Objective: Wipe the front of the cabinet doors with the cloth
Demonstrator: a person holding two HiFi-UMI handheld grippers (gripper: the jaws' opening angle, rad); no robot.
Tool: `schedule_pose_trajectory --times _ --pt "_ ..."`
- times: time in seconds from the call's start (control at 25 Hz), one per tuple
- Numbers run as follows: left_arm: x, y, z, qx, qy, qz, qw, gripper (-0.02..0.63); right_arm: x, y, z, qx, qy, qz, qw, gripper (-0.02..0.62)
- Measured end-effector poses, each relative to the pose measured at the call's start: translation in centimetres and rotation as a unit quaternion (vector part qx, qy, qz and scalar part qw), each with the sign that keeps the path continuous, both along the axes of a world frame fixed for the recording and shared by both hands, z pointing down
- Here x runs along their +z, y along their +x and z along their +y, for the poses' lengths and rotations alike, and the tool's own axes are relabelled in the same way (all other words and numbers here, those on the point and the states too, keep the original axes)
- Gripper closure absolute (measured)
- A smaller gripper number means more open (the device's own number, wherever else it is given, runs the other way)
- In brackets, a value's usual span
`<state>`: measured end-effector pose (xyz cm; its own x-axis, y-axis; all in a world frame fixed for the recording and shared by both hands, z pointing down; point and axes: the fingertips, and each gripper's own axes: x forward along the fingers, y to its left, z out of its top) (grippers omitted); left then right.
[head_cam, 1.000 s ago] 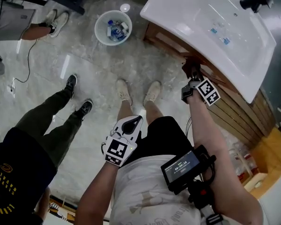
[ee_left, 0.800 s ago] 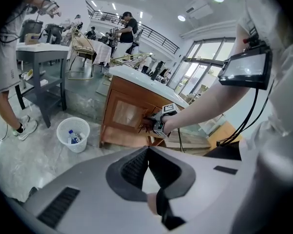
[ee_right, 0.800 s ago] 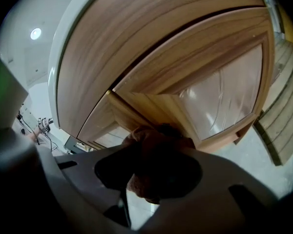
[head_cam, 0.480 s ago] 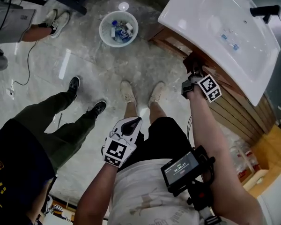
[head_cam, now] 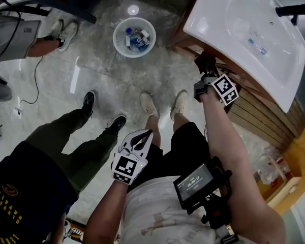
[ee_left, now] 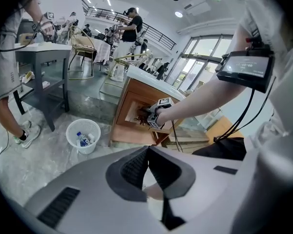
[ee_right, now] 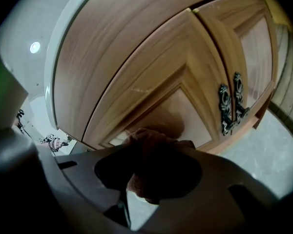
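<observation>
Marble flooring (head_cam: 157, 70) and a white basin (head_cam: 244, 34) frame the wooden cabinet doors (ee_right: 185, 72), where a dark brown cloth (ee_right: 154, 145), bunched into a crumpled wad, is clamped in the right gripper (ee_right: 151, 174) and held at one door's recessed panel. The left gripper (ee_left: 146, 165) is seen closed on nothing, low by the thigh. Snagging on the ornate metal handles (ee_right: 232, 106) is judged the likeliest risk — loose folds could be caught there and dragged from the jaws.
</observation>
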<state>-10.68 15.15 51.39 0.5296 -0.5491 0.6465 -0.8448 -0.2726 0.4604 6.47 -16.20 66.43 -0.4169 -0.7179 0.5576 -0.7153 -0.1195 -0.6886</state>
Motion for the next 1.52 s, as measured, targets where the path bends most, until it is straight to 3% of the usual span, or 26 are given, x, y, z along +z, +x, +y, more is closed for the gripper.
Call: schedule_pose_trajectory --times 0.36,0.92,1.08,1.52 --pt "0.8 -1.3 0.6 -0.011 -0.001 0.015 0.9998 0.594 -0.9 -7.0 -0.6 -0.077 0.025 -0.008 0.997 0.469" --pt "2.3 -2.9 2.6 -0.026 -0.014 0.011 0.9995 0.594 -0.3 -14.3 -0.2 -0.126 0.037 -0.03 0.991 0.469" --pt "3.1 -1.9 3.0 -0.016 -0.019 0.014 0.9996 0.594 1.2 -11.7 -0.2 -0.093 0.022 -0.007 0.995 0.469" --pt "4.0 1.2 2.3 0.028 -0.016 0.024 0.9992 0.594 3.5 0.9 1.0 0.014 0.003 0.058 0.998 0.469"
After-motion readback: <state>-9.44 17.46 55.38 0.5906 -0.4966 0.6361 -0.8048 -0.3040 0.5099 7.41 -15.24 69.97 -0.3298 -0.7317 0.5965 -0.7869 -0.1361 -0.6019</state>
